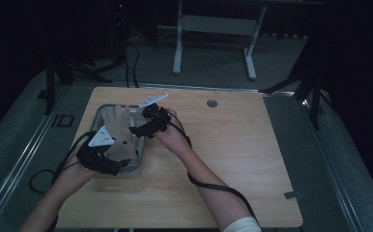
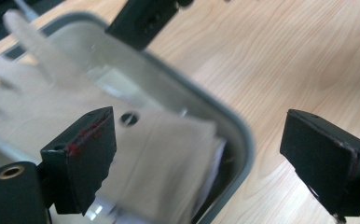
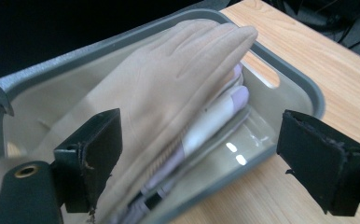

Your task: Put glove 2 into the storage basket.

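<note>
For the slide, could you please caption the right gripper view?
Open right gripper poised over a beige glove lying in a grey tray.

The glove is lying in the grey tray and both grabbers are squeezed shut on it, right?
Not quite. The glove does lie in the grey tray, but both grippers are open: each gripper view shows its jaws wide apart, holding nothing.

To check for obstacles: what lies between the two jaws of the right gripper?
In the right gripper view, the open jaws of the right gripper straddle the near rim of the grey tray and the beige glove lying inside it.
</note>
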Demonstrator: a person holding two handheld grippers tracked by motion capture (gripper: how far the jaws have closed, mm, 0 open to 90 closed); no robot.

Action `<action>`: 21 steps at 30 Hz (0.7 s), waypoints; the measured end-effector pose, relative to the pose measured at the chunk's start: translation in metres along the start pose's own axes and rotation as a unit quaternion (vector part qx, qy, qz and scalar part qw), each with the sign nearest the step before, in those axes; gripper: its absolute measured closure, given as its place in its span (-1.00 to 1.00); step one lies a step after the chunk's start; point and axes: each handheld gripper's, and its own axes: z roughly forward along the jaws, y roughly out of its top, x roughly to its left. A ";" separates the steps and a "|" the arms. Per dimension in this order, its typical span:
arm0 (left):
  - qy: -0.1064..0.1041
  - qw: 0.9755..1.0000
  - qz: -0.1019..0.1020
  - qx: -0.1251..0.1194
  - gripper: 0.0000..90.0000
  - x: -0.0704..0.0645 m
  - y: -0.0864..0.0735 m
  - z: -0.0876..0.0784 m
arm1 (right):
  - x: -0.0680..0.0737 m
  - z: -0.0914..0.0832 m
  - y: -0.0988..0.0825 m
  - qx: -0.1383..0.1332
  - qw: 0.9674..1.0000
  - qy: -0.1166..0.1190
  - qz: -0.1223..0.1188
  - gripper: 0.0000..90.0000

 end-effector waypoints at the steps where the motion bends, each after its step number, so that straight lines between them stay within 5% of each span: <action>1: -0.003 1.000 0.001 -0.006 -0.76 -0.003 0.001 0.002 | 0.000 -0.003 -0.002 -0.002 1.000 -0.004 -0.006 -0.69; 10: -0.032 0.999 -0.002 -0.023 -0.76 -0.027 0.012 0.025 | 0.000 -0.028 -0.025 0.003 0.999 -0.021 -0.041 -0.69; 21: -0.068 0.997 -0.005 -0.037 -0.76 -0.053 0.020 0.049 | -0.020 -0.046 -0.064 0.023 0.999 -0.034 -0.026 -0.68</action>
